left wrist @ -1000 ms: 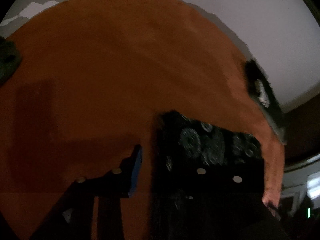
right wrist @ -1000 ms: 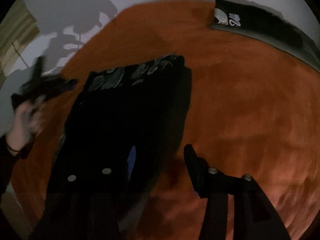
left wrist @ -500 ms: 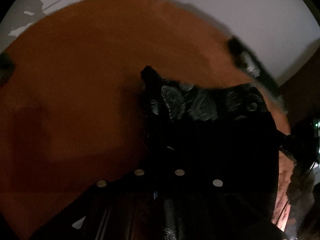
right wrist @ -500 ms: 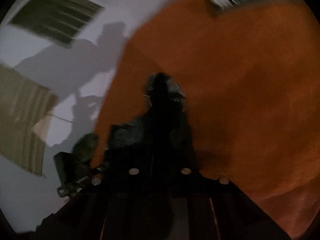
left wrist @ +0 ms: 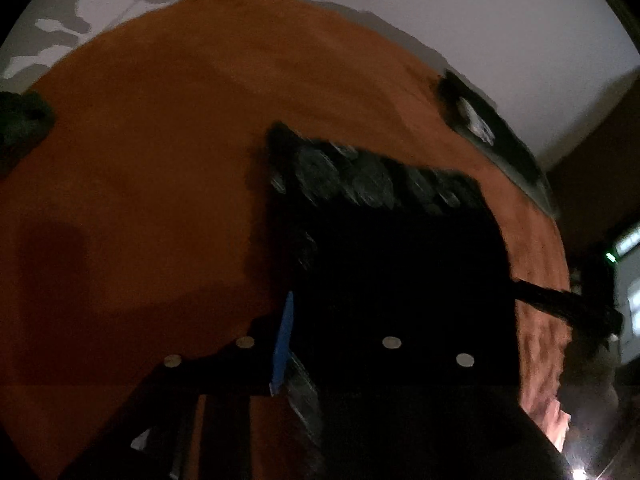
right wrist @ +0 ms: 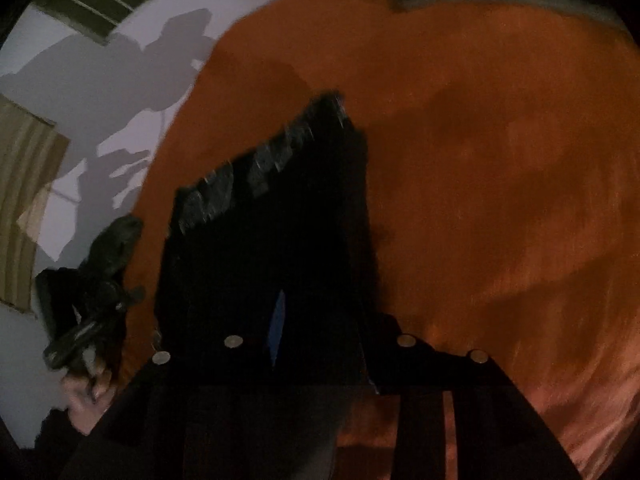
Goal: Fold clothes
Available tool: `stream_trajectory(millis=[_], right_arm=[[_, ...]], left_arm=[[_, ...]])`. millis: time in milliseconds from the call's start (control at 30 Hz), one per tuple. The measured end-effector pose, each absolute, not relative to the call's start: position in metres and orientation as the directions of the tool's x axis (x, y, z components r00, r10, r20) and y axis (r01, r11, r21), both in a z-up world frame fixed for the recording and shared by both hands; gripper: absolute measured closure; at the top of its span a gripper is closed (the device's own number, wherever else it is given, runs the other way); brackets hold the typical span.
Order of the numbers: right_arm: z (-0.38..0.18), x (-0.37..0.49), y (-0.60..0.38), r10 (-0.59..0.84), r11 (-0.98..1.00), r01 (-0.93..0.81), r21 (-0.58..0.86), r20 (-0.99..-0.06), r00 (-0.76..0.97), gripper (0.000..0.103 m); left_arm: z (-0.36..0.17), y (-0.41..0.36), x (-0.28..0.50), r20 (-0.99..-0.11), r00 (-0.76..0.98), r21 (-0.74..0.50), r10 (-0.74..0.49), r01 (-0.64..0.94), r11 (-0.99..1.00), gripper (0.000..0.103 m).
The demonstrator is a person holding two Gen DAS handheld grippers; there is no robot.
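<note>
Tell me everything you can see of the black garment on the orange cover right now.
The black garment is dark, soft-looking fabric, lying flat on the orange cover in a roughly rectangular, folded shape. A band of grey swirl print runs along its far edge; the rest is too dark for detail. The left gripper and right gripper both look open at its near edge, fingers astride the cloth; whether they touch it is unclear. Another dark folded item lies apart, further back.

No readable text — frames dark, blurred
</note>
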State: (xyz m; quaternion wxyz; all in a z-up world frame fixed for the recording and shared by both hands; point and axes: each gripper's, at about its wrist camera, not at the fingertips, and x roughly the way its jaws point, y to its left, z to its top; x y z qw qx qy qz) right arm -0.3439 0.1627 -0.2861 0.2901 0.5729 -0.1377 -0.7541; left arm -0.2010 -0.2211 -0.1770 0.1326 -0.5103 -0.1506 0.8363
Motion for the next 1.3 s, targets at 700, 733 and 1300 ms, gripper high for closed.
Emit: stream_trajectory(millis=[700, 733, 1300], right_arm=[[-0.306, -0.093, 0.157, -0.573, -0.610, 0.602, 0.516, -0.811, 0.114, 0.080], [-0.325, -0.092, 0.162, -0.535, -0.657, 0.554, 0.511, -0.834, 0.135, 0.090], [-0.269, 0.024, 0.207, -0.522, -0.050, 0.928, -0.368, -0.783, -0.339, 0.044]], left_arm=[[-0.206, -0.138, 0.013, -0.946, -0.213, -0.144, 0.243, -0.395, -0.907, 0.069], [-0.218, -0.144, 0.014, -0.955, -0.183, -0.154, 0.235, -0.372, -0.915, 0.069], [-0.179, -0.156, 0.092, -0.820, -0.538, 0.397, 0.197, -0.781, -0.482, 0.048]])
